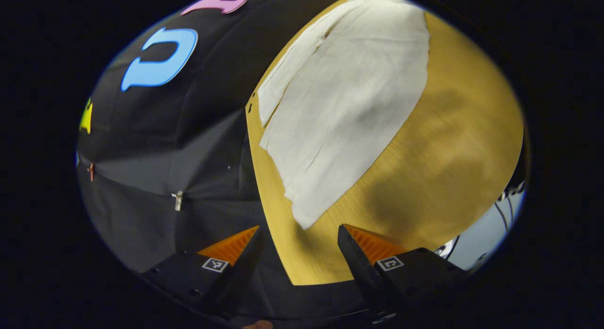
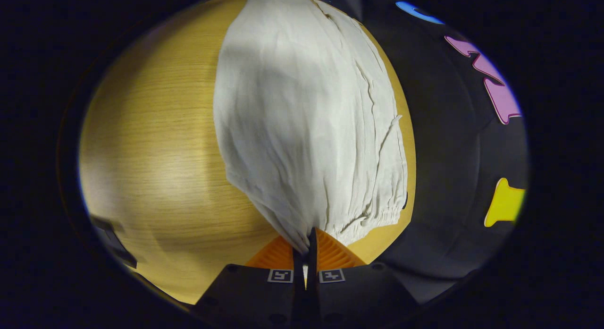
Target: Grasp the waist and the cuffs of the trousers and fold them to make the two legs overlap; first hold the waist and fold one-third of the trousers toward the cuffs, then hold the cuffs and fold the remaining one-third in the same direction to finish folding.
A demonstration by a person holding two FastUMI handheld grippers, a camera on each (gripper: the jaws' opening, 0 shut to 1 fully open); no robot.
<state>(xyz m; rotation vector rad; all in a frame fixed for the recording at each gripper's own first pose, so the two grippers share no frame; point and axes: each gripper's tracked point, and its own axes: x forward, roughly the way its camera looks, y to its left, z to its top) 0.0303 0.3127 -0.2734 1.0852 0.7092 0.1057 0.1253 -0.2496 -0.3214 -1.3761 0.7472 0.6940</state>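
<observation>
White trousers (image 2: pixel 302 121) pinched by right gripper (image 2: pixel 306 246); left gripper (image 1: pixel 298 241) spread; cuffs cut off

Trousers (image 2: pixel 306 126) on table (image 2: pixel 155 145), far edge

Wood-grain table (image 1: pixel 448 145), light yellowish top, soft shadows across it. Black cloth booth wall (image 1: pixel 188 145) runs behind the table edge, with a small metal clip (image 1: pixel 178 200) on a seam.

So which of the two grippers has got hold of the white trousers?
The right gripper: its fingers are pinched shut on the trousers. The left gripper is open, its fingers spread apart with nothing between them.
</observation>
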